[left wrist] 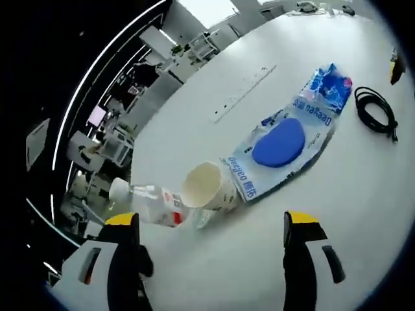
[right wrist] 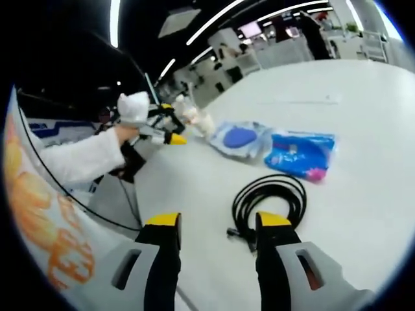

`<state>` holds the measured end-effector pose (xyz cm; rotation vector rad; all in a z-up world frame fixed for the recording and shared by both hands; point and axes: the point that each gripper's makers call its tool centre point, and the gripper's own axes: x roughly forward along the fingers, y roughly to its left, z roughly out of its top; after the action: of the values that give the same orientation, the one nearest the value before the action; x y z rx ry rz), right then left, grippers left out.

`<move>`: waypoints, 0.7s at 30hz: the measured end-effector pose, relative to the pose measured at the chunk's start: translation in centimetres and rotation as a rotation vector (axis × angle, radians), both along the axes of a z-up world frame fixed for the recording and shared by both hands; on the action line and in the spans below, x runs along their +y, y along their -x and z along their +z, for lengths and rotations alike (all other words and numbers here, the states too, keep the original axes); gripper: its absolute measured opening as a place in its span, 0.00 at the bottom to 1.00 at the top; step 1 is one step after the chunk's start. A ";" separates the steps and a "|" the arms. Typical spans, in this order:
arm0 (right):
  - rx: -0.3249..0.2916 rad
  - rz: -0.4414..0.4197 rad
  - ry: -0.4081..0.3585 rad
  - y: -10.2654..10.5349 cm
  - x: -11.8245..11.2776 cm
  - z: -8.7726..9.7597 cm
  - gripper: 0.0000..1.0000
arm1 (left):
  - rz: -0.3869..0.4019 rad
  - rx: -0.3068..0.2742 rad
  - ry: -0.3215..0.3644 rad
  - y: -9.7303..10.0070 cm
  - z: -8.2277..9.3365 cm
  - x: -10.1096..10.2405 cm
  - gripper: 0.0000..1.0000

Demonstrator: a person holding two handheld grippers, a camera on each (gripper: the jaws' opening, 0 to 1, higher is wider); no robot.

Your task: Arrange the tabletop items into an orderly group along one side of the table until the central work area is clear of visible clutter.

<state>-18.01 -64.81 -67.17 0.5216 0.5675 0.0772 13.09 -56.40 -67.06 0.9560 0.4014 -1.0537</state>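
Note:
A paper cup [left wrist: 206,188] lies on its side on the white table [left wrist: 214,272], mouth toward me. A clear plastic bottle [left wrist: 152,202] lies touching its left side. My left gripper [left wrist: 211,223] stands open just short of the cup, nothing between its jaws. Beyond the cup lie a clear packet with a blue oval pad [left wrist: 279,142], a blue bag [left wrist: 327,87] and a coiled black cable [left wrist: 375,109]. My right gripper [right wrist: 217,223] is open right before the cable [right wrist: 269,197]. Farther off are the blue bag [right wrist: 299,152], the packet [right wrist: 238,138] and the left gripper [right wrist: 172,123].
A gloved hand [right wrist: 133,107] and white sleeve [right wrist: 78,159] hold the left gripper near the table's edge. A long flush strip [left wrist: 246,91] runs across the tabletop. Desks and chairs [left wrist: 110,142] stand beyond the edge. Bare tabletop [right wrist: 363,97] stretches past the items.

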 end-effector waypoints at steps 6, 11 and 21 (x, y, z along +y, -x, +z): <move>-0.028 0.006 0.026 0.7 0.8 0.7 0.51 | 0.053 0.038 0.043 1.2 0.7 3.1 0.98; -0.095 -0.007 0.045 1.4 1.5 1.9 0.60 | 0.088 0.046 0.093 1.4 1.4 5.6 1.00; -0.060 -0.054 0.074 3.7 1.9 1.4 0.66 | 0.101 0.100 0.181 3.3 2.2 8.7 1.00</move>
<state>-21.69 -62.88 -65.75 0.4607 0.4951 0.0205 9.80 -47.74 -64.88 0.7168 0.4253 -1.0295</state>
